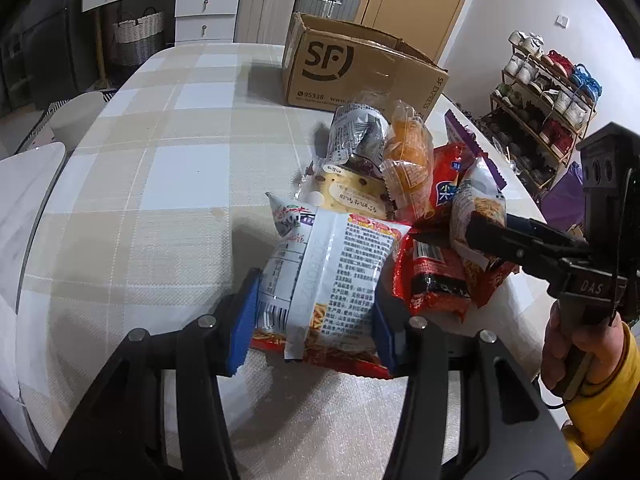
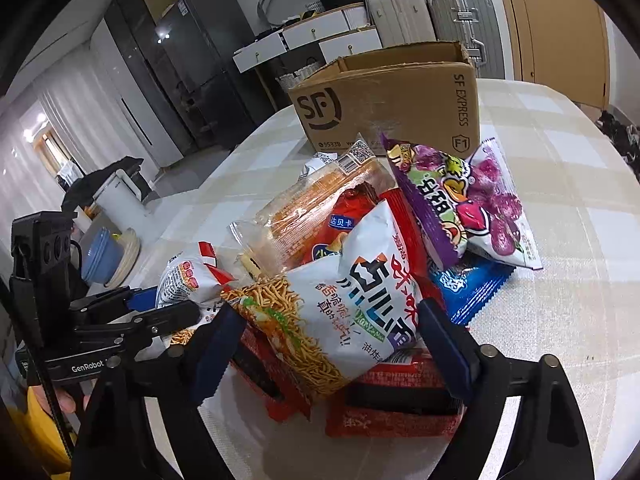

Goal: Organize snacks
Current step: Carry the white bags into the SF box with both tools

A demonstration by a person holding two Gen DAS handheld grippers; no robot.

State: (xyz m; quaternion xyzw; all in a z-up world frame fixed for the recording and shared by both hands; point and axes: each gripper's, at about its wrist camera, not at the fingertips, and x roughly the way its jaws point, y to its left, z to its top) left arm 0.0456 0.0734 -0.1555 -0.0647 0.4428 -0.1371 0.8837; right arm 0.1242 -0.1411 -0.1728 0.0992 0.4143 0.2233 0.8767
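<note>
Right wrist view: cardboard box [image 2: 400, 96] stands open-topped, contents hidden

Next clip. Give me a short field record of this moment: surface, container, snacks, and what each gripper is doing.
surface: table with a checked cloth
container: open cardboard box behind the snack pile; inside not visible
left gripper: jaws shut on the back-side-up noodle bag
right gripper: jaws either side of the front-side-up noodle bag atop the pile; contact unclear
other snacks: purple packet, blue packet, red packet, all outside the box
</note>
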